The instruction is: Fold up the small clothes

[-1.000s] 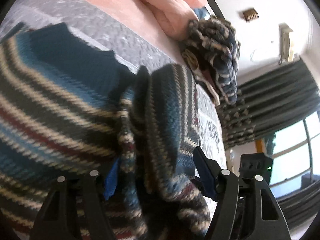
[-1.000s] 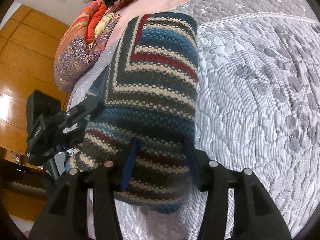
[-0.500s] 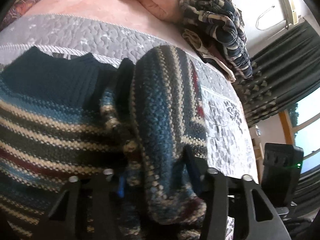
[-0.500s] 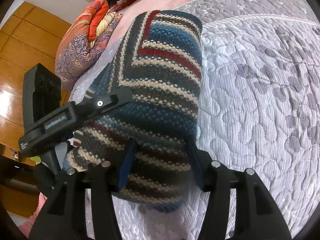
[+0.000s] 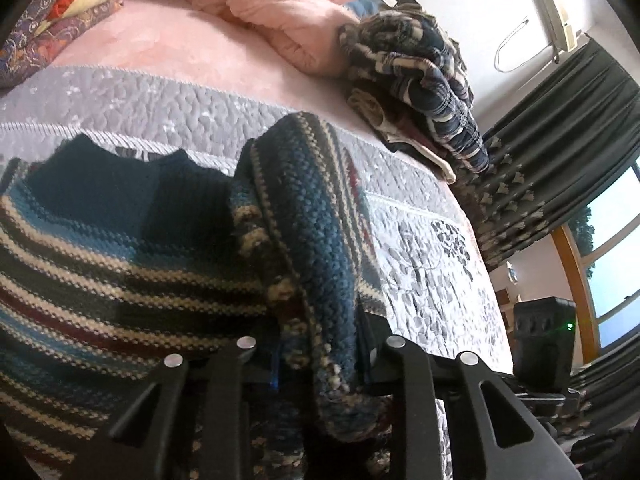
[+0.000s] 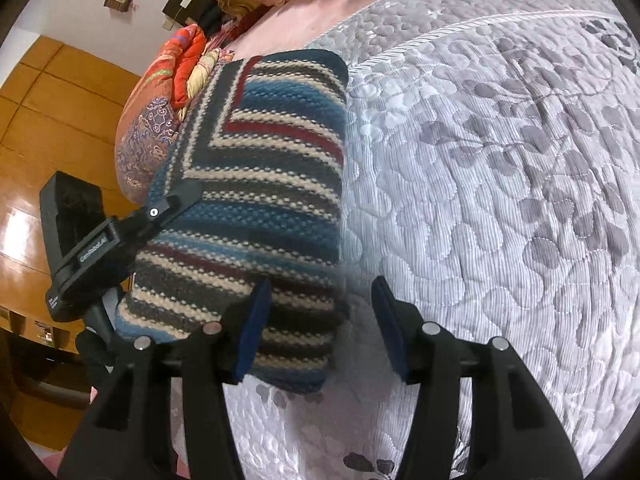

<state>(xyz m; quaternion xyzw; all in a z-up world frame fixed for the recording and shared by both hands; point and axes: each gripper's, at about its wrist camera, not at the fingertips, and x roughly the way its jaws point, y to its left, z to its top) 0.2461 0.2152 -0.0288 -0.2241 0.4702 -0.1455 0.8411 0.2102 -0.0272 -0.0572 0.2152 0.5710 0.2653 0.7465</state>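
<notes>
On the grey quilt [image 6: 500,200], right gripper [image 6: 320,328] now spread apart, off the striped sweater [image 6: 260,208]; left gripper [image 5: 320,354] still clamping its fold.

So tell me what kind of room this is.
Most likely a bedroom: the striped sweater lies on a quilted grey bedspread, with pink bedding piled behind it, and dark curtains hang by a window.

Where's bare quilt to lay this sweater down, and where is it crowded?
Free: the grey quilt right of the sweater, beyond the open right hand-held gripper. Crowded: the clothes pile and pink blanket at the far edge, and the folded bedding behind the sweater.
</notes>
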